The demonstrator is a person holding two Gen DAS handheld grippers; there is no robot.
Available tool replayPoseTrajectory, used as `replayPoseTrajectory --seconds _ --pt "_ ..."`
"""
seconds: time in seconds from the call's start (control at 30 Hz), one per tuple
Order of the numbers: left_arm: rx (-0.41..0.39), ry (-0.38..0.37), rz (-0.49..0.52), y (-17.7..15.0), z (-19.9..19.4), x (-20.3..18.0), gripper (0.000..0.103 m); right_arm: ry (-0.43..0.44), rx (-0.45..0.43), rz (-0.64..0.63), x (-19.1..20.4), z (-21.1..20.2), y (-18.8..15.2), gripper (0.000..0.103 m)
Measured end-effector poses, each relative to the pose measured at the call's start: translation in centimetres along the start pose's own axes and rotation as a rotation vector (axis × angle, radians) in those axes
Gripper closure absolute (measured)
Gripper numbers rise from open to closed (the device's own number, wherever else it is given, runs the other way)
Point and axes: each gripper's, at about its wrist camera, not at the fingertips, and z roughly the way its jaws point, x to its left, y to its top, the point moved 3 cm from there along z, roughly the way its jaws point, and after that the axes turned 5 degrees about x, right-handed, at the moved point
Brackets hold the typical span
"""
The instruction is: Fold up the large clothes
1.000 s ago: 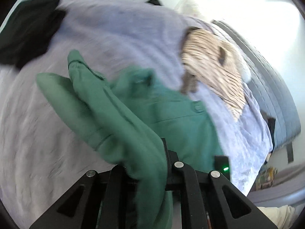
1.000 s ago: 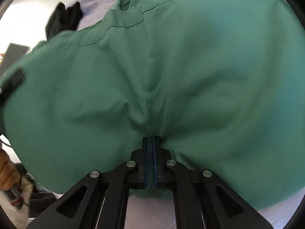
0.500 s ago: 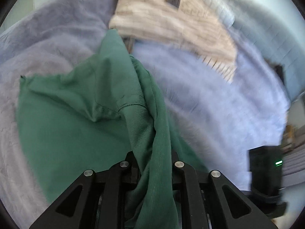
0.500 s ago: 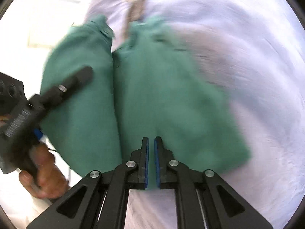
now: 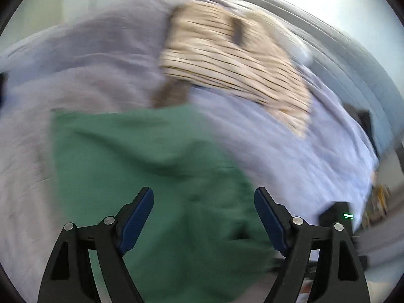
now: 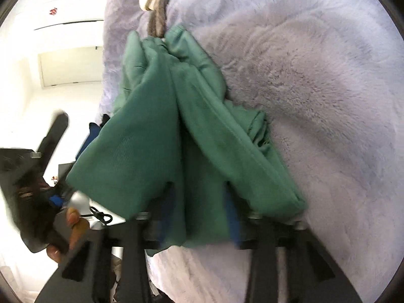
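Where jaws gape, green garment (image 5: pixel 156 166) between.

The left gripper (image 5: pixel 204 217) is wide open, with nothing between its blue pads (image 5: pixel 136 223). Under it lies the green cloth (image 5: pixel 151 166), spread on a fuzzy purple blanket (image 5: pixel 83 75). A striped tan cloth (image 5: pixel 227 63) lies farther back on the blanket, near the green cloth's far edge. The picture is blurry.
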Motion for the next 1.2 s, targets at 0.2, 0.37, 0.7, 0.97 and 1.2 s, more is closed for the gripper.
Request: replayPoseTrajectory --seconds 0.2,0.37,0.7,0.97,1.2 --pt "0.041 0.236 -0.229 -3.4 -1.9 10.6 0.02 -0.195 -0.135 -0.153 3.6 -4.5 -1.2 0.039" --pt "0.106 0.248 -0.279 -7.7 -1.7 12.3 0.02 -0.292 -0.207 -0.428 10.8 -6.1 -1.1 0.039" --pt "0.12 0.152 -0.153 -12.3 -4.1 6.7 0.02 -0.509 -0.004 -0.624 14.2 0.3 0.6 0.099" --pt "0.212 0.262 -0.001 -16.7 -1.7 2.9 0.02 -0.414 -0.044 -0.281 7.4 -4.0 2.1 0.099" --pt "0.19 0.273 -0.096 -16.1 -1.1 4.0 0.02 -0.305 -0.076 -0.114 3.9 -5.4 0.9 0.09"
